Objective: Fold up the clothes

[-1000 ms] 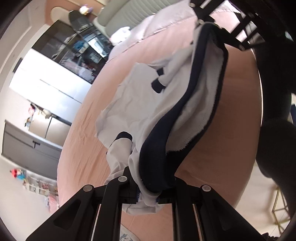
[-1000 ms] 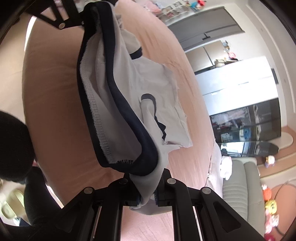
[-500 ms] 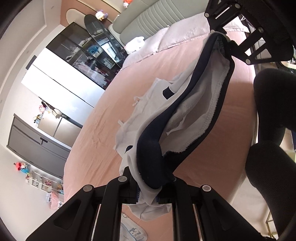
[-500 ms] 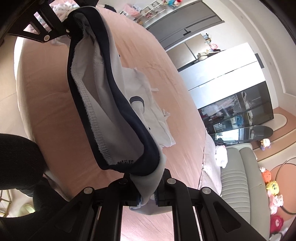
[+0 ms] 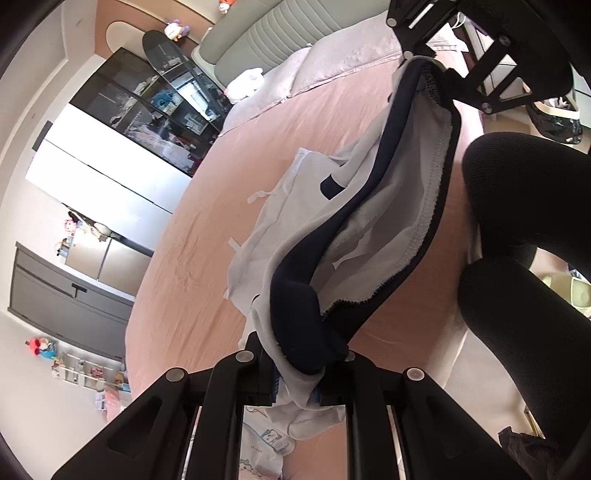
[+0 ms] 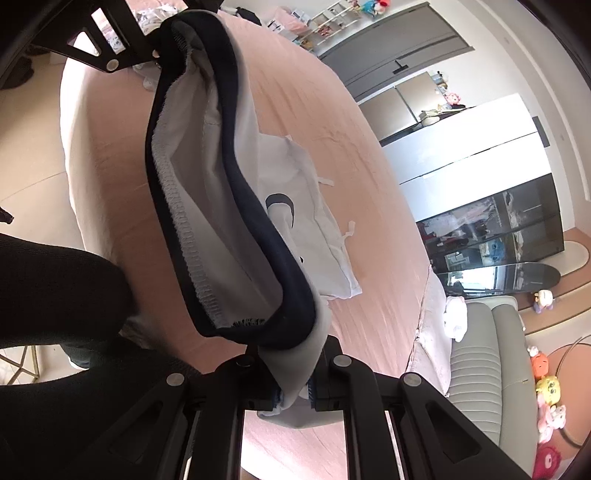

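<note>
Nearest to us, the left gripper (image 5: 295,384) has its jaws clenched on one end of the dark waistband (image 5: 306,332) of a white garment (image 5: 295,218), white cloth bunching out between and below the pads. We list the right gripper (image 6: 293,386) likewise: jaws clamped on the opposite end of the same waistband, a fold of white fabric caught between them. Between the two grippers we record the waistband hanging open in a slack loop, navy outside, white with overlock stitching inside. Beyond it, the rest of the garment trails down; its lower part lies on the pink bed (image 5: 207,221), with a small dark-trimmed opening (image 6: 279,201) and thin white ties at the edge showing. To one side we note a person's legs in black (image 5: 524,206) close against the bed's edge. Farther off we enter a white plush toy (image 5: 245,83) on the pale bedding near the grey padded headboard (image 5: 266,33). Farthest, along the wall, we enter a dark glass cabinet (image 6: 509,236), white wardrobe doors (image 6: 465,147) and grey cupboards.
</note>
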The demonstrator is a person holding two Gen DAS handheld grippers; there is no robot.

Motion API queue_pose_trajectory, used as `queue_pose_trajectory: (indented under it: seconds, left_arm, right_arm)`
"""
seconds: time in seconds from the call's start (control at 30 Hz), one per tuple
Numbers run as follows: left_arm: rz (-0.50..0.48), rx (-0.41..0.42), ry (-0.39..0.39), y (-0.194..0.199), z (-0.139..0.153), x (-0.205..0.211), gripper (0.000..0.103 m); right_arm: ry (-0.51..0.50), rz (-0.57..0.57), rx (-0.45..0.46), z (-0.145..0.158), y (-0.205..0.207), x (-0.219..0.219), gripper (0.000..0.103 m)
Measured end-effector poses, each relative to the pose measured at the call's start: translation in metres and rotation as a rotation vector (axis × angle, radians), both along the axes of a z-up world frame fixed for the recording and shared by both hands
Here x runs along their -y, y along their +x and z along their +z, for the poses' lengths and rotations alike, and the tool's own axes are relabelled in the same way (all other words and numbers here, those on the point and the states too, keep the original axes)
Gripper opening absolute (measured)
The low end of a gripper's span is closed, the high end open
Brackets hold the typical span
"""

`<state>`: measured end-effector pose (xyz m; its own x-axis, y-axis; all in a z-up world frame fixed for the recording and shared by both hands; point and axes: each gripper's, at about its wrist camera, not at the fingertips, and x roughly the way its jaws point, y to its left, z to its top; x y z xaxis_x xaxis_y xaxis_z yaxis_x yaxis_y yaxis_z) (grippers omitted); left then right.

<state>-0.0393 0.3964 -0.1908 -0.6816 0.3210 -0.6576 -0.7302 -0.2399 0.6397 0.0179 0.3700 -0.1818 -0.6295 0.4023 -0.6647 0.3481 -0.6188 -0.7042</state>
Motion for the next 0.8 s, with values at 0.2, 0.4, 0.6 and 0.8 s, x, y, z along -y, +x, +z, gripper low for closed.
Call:
queue_pose_trajectory:
  seconds: [0.2,0.4,0.6,0.8]
  left_arm:
    - [0.016,0.039,0.014,-0.009,0.003,-0.003,0.012]
    - [0.046,0.051,0.068,-0.04,0.007,-0.016,0.012]
    - [0.059,0.148,0.18,-0.082,0.014,-0.027,0.012]
    - [0.071,0.253,0.242,-0.14,0.013,-0.049,0.012]
  right_arm:
    - [-0.028,-0.013,0.003,0.005,-0.013,-0.002,0.009]
    - [-0.05,-0.043,-0.03,0.01,-0.045,-0.026,0.009]
    - [-0.098,-0.095,-0.05,0.011,-0.081,-0.042,0.009]
    - [-0.119,-0.114,-0.045,0.003,-0.126,-0.07,0.009]
